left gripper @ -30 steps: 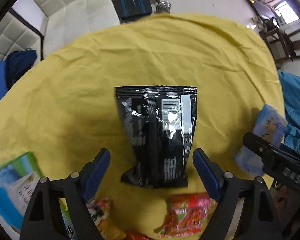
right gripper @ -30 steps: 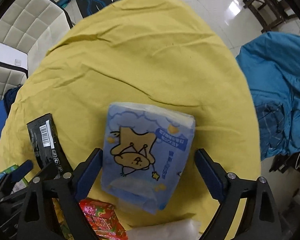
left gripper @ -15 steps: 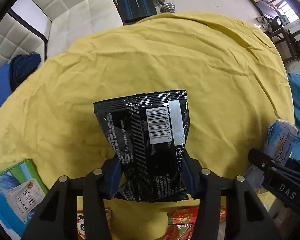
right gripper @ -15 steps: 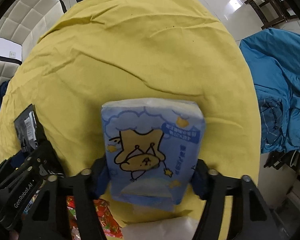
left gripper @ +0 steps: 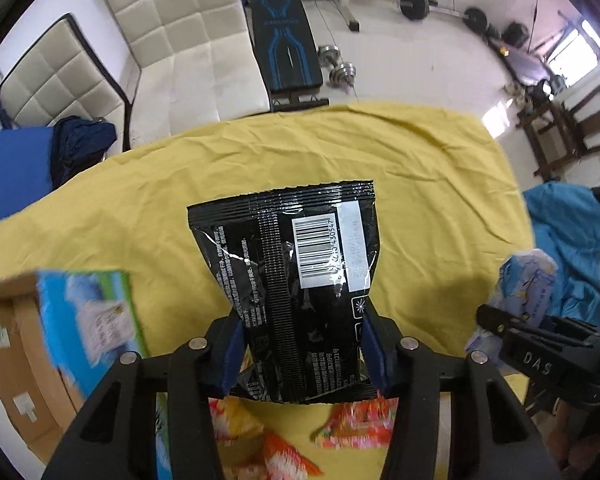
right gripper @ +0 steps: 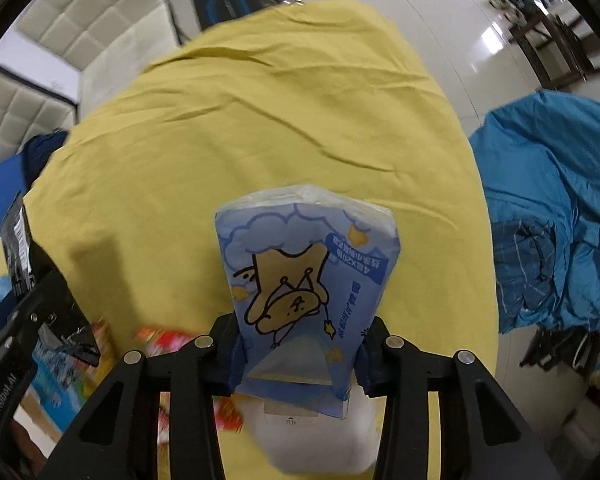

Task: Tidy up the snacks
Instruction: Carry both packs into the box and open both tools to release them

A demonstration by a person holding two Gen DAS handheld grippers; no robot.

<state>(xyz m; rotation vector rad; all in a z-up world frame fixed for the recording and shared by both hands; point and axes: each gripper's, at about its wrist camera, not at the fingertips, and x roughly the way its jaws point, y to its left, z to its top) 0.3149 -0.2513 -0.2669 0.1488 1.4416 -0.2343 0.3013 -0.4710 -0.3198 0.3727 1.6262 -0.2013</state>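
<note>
From the left wrist view, the left gripper [left gripper: 300,354] is clamped on the lower part of a black snack bag [left gripper: 290,276], barcode side up, held clear above the yellow cloth [left gripper: 420,168]; an open cardboard box [left gripper: 32,344] with a blue-green printed flap sits just to the left, and red and orange snack packets [left gripper: 284,448] lie blurred below. The box looks like the likely destination, so carry the bag over level and release low — the slippery film could slide out of a pinch this near its end. From the right wrist view, the right gripper [right gripper: 300,354] is closed on a soft blue cartoon-printed pack [right gripper: 304,292], also lifted off the cloth. It is squashy — keep the squeeze steady, and move the two grippers in turn so they do not collide.
</note>
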